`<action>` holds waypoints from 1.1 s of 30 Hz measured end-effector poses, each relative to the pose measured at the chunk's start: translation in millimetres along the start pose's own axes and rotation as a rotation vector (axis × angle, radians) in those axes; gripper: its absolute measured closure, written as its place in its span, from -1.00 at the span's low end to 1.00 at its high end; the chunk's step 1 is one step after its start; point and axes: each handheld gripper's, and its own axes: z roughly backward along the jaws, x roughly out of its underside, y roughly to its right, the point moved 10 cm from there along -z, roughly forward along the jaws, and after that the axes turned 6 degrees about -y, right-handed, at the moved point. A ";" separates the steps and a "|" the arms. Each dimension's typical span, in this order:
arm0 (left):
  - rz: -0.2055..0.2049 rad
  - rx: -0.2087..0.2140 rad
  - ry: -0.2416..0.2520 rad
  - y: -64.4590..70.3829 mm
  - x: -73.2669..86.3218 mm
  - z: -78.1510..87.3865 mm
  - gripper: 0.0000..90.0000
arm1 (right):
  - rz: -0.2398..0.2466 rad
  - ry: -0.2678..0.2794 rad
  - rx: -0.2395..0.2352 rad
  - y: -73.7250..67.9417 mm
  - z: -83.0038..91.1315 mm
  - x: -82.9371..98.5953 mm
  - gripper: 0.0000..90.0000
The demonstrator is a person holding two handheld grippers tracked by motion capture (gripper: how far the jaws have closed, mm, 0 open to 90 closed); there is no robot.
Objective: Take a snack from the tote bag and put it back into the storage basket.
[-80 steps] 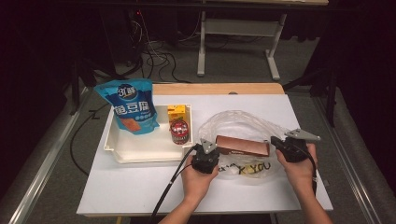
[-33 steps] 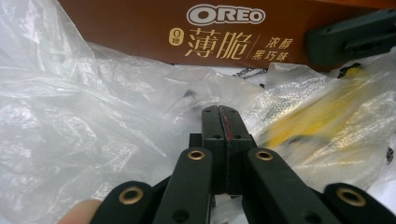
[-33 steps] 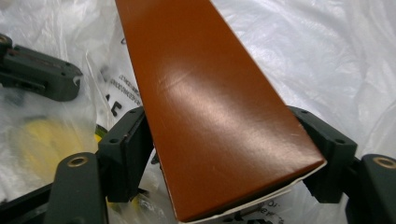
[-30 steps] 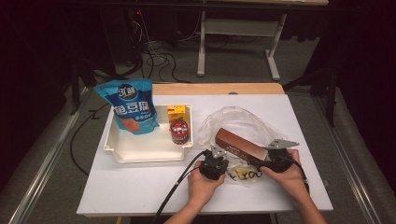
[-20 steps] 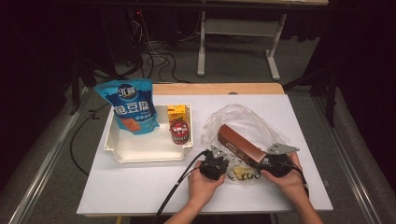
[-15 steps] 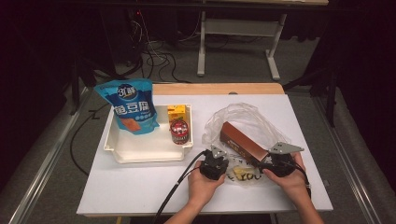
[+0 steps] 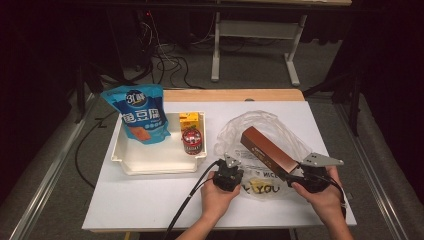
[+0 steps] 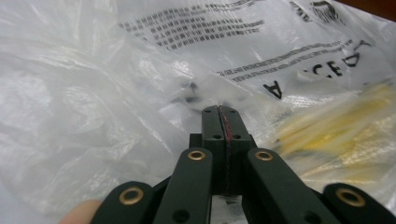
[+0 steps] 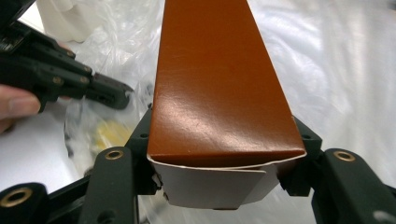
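One brown box (image 7: 267, 149), one plastic bag (image 7: 260, 131), one tray (image 7: 150, 159), one blue pouch (image 7: 140, 115), one can (image 7: 192, 142).

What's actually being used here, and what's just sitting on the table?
In use:
- brown box, clamped at its near end by the right gripper
- clear plastic bag, pinched by the left gripper

Lying about:
- white tray
- blue snack pouch
- yellow carton
- small red can

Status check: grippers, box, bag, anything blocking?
Left gripper shut on bag. Right gripper shut on box, tilted over the bag. Nothing blocking.
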 end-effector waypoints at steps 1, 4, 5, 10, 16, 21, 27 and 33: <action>0.001 -0.001 0.002 -0.1 -0.4 -0.3 1.00 | -0.005 0.000 0.001 0.5 2.1 1.6 0.00; -0.008 0.002 0.017 1.3 -2.0 0.8 1.00 | 0.000 0.017 0.003 -0.9 9.9 3.6 0.00; -0.008 0.007 0.028 2.5 -4.1 2.5 1.00 | -0.004 0.021 0.001 -2.7 12.6 3.3 0.00; -0.037 0.034 0.094 12.1 -21.5 20.2 0.84 | 0.015 0.041 -0.007 -8.4 19.9 -2.1 0.00; -0.061 0.071 0.143 15.3 -39.1 46.6 0.54 | 0.028 0.052 -0.026 -15.9 21.6 -8.8 0.00; -0.036 0.116 0.186 9.5 -57.2 75.1 0.34 | 0.038 0.051 -0.040 -21.1 20.9 -11.2 0.00; -0.040 0.154 0.160 -2.0 -68.8 104.5 -0.12 | 0.051 0.050 -0.055 -26.0 20.4 -15.6 0.00; -0.045 0.220 0.181 -8.7 -78.0 131.2 -0.44 | 0.082 0.056 -0.078 -31.5 21.2 -19.5 0.00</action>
